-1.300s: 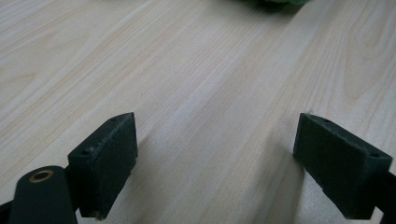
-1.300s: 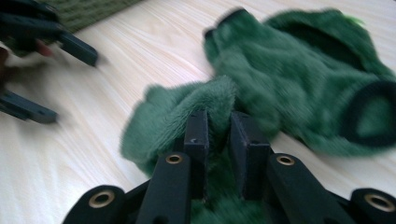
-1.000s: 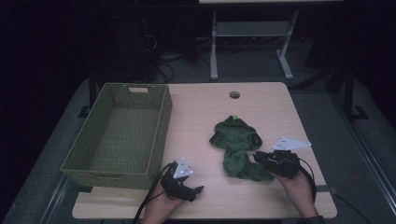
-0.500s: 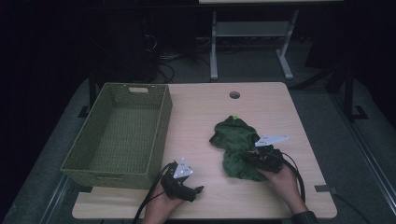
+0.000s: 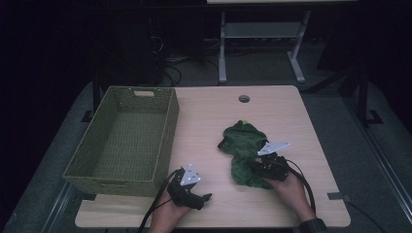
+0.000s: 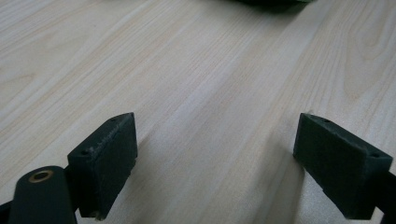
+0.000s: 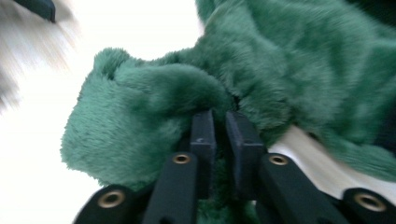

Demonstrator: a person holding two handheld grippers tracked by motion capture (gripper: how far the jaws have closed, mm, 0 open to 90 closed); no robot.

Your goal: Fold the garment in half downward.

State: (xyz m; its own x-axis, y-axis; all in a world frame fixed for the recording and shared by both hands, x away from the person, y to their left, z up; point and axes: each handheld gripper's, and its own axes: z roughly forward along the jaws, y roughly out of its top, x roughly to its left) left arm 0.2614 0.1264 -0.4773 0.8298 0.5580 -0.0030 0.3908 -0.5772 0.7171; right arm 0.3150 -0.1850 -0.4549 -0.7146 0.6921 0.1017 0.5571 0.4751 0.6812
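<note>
A crumpled green plush cloth (image 5: 243, 141) lies on the wooden table, right of centre. My right gripper (image 5: 253, 168) sits at the cloth's near right edge, held by a hand. In the right gripper view its jaws (image 7: 220, 126) stand nearly together, pinching a fold of the green fur (image 7: 280, 60). They have just eased open a little, with the fur still between them. My left gripper (image 5: 206, 198) rests near the table's front edge, left of the cloth. Its jaws (image 6: 215, 154) are wide apart over bare wood, and a dark edge of the cloth (image 6: 275, 2) shows far ahead.
An empty green woven basket (image 5: 170, 131) stands on the left half of the table. A round cable hole (image 5: 244, 98) is near the far edge. Bare wood (image 5: 204, 126) lies between basket and cloth. Table legs and cables stand on the dark floor behind.
My right gripper has moved left and slightly down, from beside the cloth onto its near right edge. The left gripper has stayed put.
</note>
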